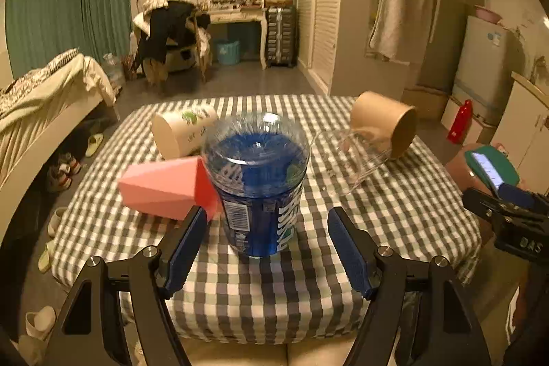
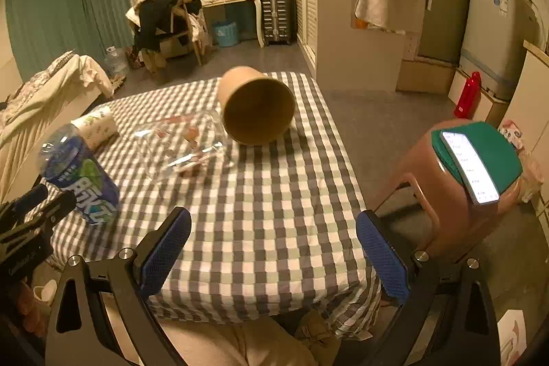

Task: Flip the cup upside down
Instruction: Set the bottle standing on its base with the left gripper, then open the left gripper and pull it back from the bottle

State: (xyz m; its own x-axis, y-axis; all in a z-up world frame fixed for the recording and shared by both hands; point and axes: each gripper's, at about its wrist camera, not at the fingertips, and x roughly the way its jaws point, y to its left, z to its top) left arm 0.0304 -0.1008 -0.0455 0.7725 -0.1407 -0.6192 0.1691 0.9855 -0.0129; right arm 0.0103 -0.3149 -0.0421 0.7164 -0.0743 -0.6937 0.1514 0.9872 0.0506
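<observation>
Both claws gape wide over the checked worktop (image 2: pixel 274 194), holding nothing.
The left claw (image 1: pixel 262 222) flanks the blue cup (image 1: pixel 257 184), standing upside down, pads clear of it. The right claw (image 2: pixel 274 228) hangs over bare cloth; the brown paper cup (image 2: pixel 255 107), the clear cup (image 2: pixel 178 146) and the pink cup (image 1: pixel 164 187) lie on their sides.

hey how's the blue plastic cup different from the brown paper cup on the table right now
The blue plastic cup stands upside down, clear base on top; the brown paper cup lies on its side, with its mouth facing the right wrist camera.
The blue plastic cup is see-through with a printed label; the brown paper cup is plain and opaque.
The blue plastic cup sits in front of the open left gripper, the brown paper cup farther back.
Both rest on the checkered tablecloth.
</observation>
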